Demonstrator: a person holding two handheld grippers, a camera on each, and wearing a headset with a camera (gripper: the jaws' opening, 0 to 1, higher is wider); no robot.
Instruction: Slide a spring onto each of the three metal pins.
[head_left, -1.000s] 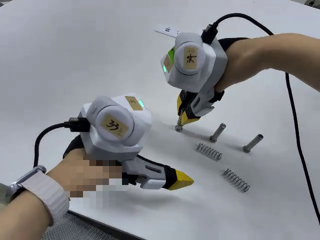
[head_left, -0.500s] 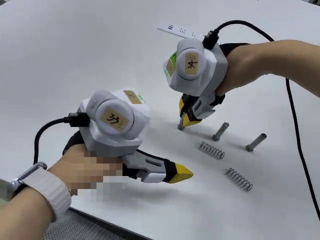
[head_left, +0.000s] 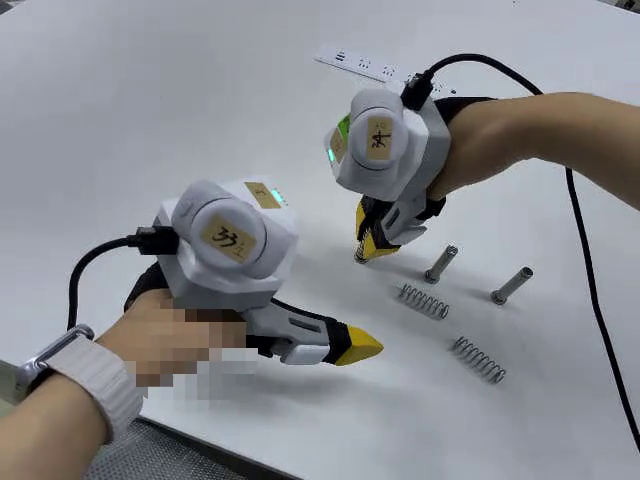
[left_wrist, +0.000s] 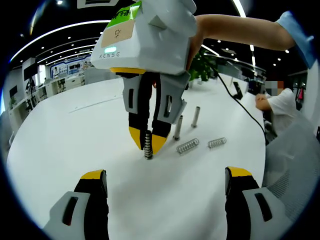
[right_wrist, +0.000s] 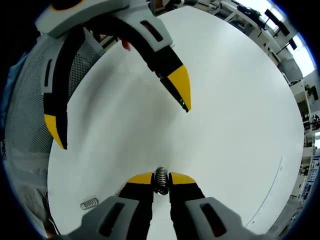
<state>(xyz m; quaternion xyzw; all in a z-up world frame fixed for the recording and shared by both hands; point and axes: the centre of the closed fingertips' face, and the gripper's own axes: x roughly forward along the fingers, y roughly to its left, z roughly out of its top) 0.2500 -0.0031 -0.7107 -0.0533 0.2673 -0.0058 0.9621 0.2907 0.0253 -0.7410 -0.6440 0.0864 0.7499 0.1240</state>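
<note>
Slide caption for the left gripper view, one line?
Right tool grips a spring upright on the table; two bare pins stand behind, two loose springs lie nearby; left tool open.

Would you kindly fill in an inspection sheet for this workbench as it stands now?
Surface: white table, no spills seen.
Job's things: two bare pins standing; two loose springs lying near them; third spring on the third pin.
Clutter: white power strip at the far side.
Grippers: right gripper shut on the third spring; left gripper open, holding nothing.
Cables: black cable from the right gripper, another from the left.
Surroundings: seated person, other desks, ceiling lights.
</note>
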